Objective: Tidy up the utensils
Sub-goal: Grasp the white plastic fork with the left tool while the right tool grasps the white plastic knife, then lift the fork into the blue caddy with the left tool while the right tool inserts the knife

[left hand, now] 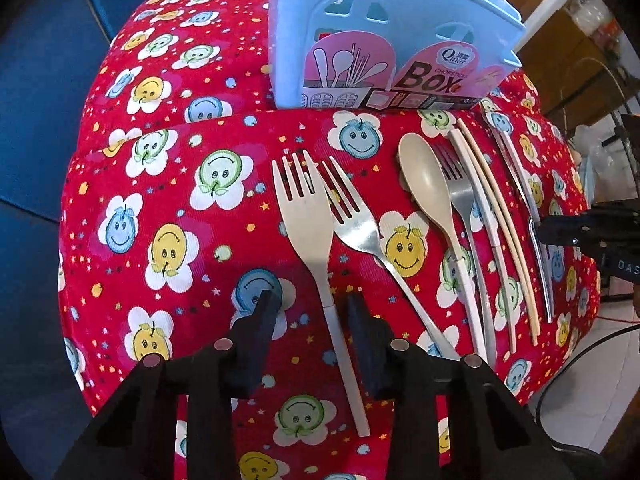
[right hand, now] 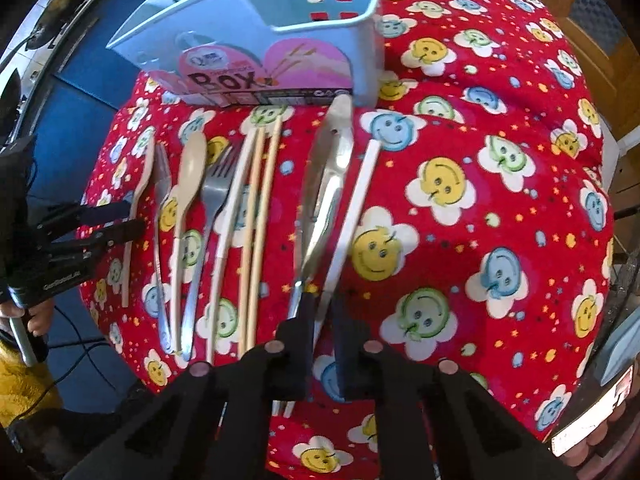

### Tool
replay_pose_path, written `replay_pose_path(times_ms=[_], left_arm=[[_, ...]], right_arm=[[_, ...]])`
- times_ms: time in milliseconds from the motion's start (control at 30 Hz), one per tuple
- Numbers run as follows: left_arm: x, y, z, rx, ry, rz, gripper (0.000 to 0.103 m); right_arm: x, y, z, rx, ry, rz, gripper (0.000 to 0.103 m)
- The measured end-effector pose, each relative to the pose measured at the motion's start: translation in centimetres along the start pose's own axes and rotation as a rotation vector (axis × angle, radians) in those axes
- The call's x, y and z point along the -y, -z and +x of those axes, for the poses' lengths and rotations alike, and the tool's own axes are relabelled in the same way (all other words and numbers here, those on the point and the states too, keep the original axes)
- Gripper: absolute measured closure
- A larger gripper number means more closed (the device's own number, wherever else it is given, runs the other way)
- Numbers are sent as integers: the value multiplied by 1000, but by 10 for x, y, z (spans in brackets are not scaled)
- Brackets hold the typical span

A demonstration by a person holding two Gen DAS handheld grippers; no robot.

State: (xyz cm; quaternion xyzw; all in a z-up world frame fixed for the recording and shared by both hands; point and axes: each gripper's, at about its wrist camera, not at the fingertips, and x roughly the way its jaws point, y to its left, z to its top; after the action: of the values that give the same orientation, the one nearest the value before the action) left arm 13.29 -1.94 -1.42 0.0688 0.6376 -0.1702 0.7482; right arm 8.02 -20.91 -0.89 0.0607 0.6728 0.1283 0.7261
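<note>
**Two grippers down on the cutlery row**

The beige fork (left hand: 306,216) lies at the left of the row, its handle between the left gripper's (left hand: 310,312) half-spread fingers, contact unclear. The right gripper (right hand: 322,312) is pressed together on the steel knife (right hand: 320,208). The blue holder (left hand: 384,32) stands at the far edge of the red cloth (left hand: 168,184).

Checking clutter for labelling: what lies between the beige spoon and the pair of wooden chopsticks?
In the right wrist view, a steel fork and one white-handled utensil lie between beige spoon and wooden chopsticks.
</note>
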Motion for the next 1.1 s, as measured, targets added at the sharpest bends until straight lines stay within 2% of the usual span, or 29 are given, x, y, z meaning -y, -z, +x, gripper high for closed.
replay_pose_path(times_ms=[100,167,200,467,567,600,633,767,900,1100], left_arm=[[-2,-3,-2,8,4,-6,65],[-2,-2,-3,18,-2,2,72],[1,0,0,21,-9,16,80],[7,-11,5,-27,-51,39,80],[9,-12,5,-13,-49,41,89],[7,-10,5,-1,-35,37,93],[7,-9,4,9,-28,30,94],[3,1,-3,83,-10,21,98],[-1,15,-19,164,23,22,98],[-9,25,-45,300,53,-4,98]], right_arm=[[3,-3,-1,-3,18,10,92],[2,-5,0,-1,48,5,91],[2,-6,0,-3,65,3,91],[-5,-25,10,-43,102,-29,88],[-9,-37,15,-39,102,-30,88],[-9,-38,15,-28,103,-28,89],[-10,-39,15,-11,112,-25,93],[-10,-33,9,64,107,-8,95],[-10,-16,-2,143,69,19,95],[-15,8,-33,329,38,13,95]])
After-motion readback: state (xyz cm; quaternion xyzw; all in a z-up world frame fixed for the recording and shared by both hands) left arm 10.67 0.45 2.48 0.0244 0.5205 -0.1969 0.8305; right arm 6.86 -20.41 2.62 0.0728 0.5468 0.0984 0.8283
